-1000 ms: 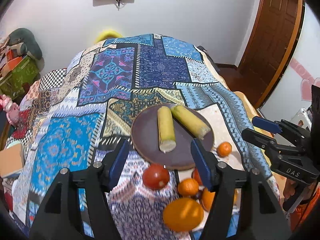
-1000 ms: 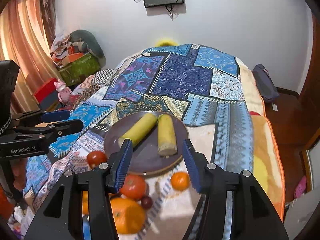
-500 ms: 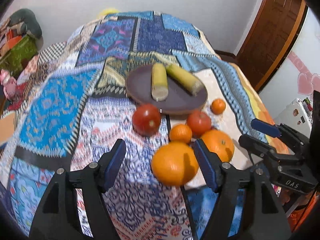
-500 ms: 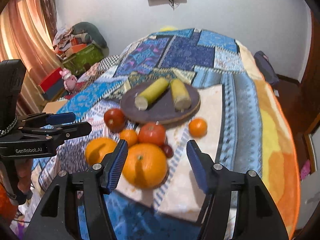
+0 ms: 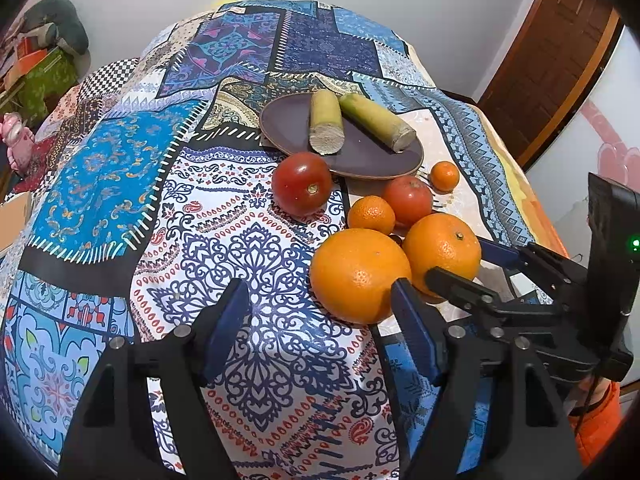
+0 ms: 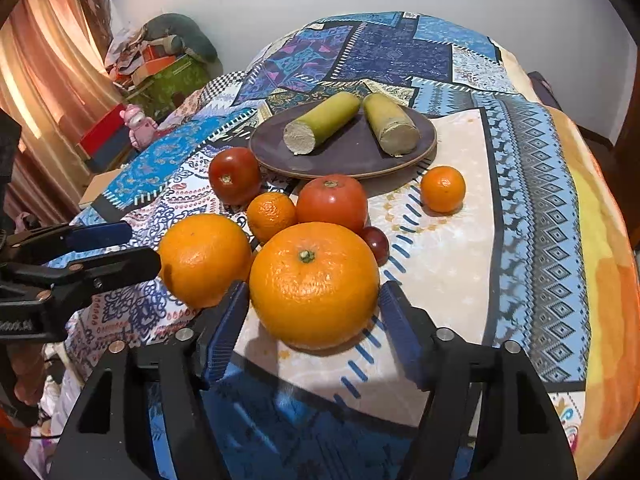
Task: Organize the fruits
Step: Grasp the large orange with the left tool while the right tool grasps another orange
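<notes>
— While both jaws widen, what's between them?
— Right gripper straddles the front orange unpressed; left gripper is empty, second orange beside it, all on the bed.

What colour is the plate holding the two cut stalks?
Dark purplish brown plate, seen best in the right wrist view.

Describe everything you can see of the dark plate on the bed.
The plate is round, shallow and dark brownish purple, with a matte look and a paler thin rim. It sits flat on the patchwork bedspread, just beyond the cluster of fruit. Two yellow-green cut stalk pieces lie on it, angled apart toward the viewer. A red tomato sits close by its near-left edge.
</notes>
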`<state>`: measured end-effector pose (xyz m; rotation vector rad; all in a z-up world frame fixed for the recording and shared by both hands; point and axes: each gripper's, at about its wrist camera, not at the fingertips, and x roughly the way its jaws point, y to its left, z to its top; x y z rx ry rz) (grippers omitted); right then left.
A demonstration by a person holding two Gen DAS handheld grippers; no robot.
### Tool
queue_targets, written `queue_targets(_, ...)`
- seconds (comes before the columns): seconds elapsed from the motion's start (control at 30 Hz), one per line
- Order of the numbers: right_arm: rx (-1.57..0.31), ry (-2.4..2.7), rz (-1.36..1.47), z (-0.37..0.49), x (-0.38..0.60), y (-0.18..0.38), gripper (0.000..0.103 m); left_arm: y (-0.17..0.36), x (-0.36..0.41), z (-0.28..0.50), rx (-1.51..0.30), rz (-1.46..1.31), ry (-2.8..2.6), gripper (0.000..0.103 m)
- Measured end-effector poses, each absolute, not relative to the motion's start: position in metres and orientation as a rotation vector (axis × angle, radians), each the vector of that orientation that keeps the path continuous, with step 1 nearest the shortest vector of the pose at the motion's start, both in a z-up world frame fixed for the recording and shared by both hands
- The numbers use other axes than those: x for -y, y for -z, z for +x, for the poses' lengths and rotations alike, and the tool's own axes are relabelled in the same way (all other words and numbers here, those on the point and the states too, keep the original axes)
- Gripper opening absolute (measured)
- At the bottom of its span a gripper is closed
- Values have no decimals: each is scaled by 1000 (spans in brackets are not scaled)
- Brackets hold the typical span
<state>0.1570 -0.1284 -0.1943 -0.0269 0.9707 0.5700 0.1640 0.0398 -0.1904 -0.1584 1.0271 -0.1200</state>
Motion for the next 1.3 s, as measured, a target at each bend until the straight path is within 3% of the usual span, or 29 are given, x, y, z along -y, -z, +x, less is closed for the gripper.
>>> queue_targets(0.73, -954, -553, 10, 147, 157, 187, 66, 215, -8, 194, -1074, -140, 168, 73)
queue_targets(0.83, -962, -556, -3, 145, 157, 189, 66, 219, -8, 196, -1073, -137, 160, 67)
queue_targets(1.03, -986, -567, -20, 148, 152, 195, 69, 219, -11, 194, -1068, -151, 170, 67)
queue_targets(1.3, -1001, -565, -9, 152, 147, 202, 66, 212, -12, 187, -1059, -157, 181, 66)
